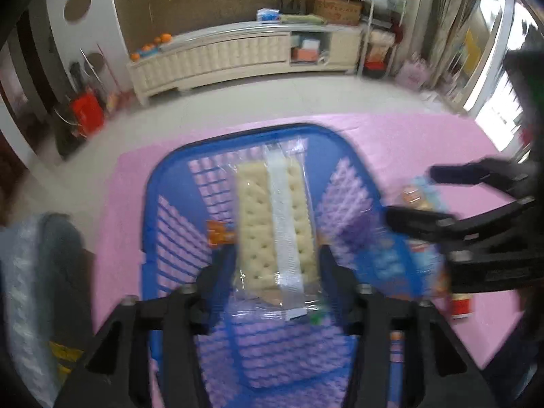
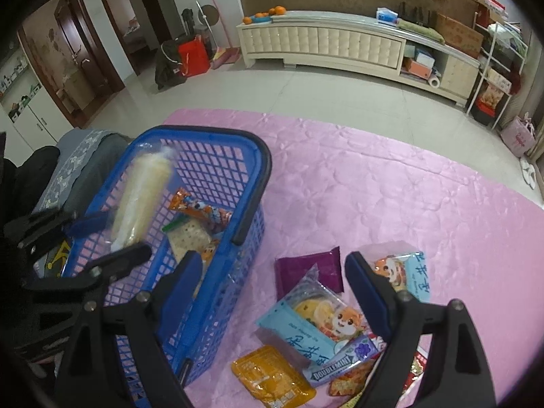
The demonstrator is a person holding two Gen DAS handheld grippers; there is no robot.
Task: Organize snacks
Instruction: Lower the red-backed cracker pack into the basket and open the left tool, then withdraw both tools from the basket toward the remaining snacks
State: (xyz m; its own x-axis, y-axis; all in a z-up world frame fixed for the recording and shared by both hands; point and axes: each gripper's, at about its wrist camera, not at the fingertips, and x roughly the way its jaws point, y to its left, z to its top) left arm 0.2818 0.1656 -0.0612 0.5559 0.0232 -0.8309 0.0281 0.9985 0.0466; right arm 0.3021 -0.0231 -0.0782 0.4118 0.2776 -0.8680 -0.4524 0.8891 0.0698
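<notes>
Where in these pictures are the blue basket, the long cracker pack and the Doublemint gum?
blue basket (image 2: 261, 156), right wrist view, far rim corner.
cracker pack (image 1: 253, 204), left wrist view, upper crackers left of the white strip.
Doublemint gum (image 2: 340, 362), right wrist view, printed front.

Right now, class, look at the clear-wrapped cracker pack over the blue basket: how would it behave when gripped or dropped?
The cracker pack probably stays fairly stiff, since the stacked crackers form a straight block. It is likely fragile; hard squeezing could crack them. Its glossy film may slip between the left gripper pads.
</notes>
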